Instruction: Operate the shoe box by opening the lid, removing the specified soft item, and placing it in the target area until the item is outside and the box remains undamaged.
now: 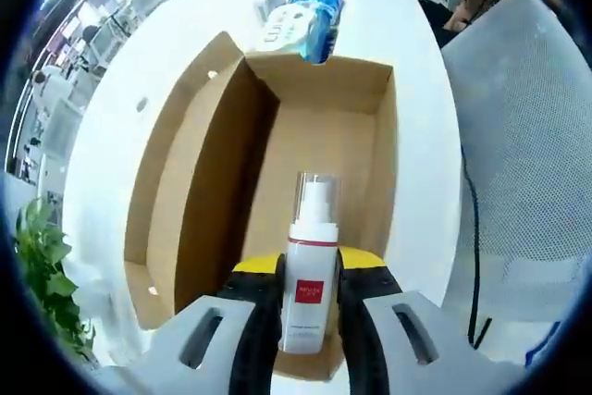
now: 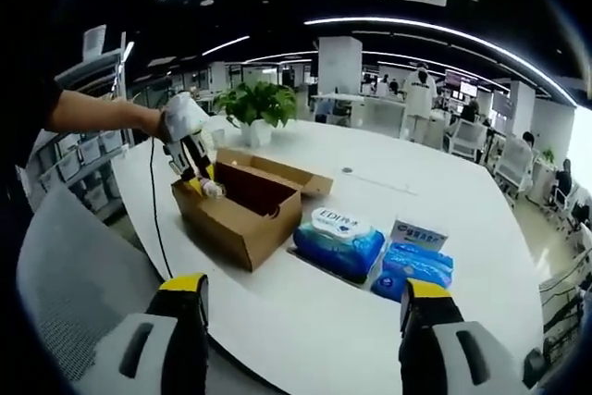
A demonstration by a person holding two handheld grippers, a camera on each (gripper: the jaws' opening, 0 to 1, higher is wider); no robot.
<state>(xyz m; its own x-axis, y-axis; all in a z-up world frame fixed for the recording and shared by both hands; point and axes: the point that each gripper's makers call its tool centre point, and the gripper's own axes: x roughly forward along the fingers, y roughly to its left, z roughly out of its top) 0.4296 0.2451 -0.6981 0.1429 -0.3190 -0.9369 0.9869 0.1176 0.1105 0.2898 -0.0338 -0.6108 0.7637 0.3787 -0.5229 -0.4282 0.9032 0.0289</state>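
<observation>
An open brown shoe box (image 1: 305,145) lies on the white table, its lid (image 1: 176,154) folded out to the left and its inside bare. My left gripper (image 1: 310,307) is shut on a white spray bottle (image 1: 309,265) with a red label and clear cap, held above the box's near end. In the right gripper view the box (image 2: 242,205) sits left of centre, and the left gripper (image 2: 196,173) holds the bottle over its far end. My right gripper (image 2: 301,307) stands open over the table's near part, holding nothing.
A blue and white wet-wipe pack (image 1: 301,20) lies beyond the box; beside the box lie this pack (image 2: 339,240) and smaller blue packs (image 2: 413,264). A potted plant (image 2: 257,108) stands on the table. A black cable (image 1: 474,228) hangs by a grey chair (image 1: 527,154).
</observation>
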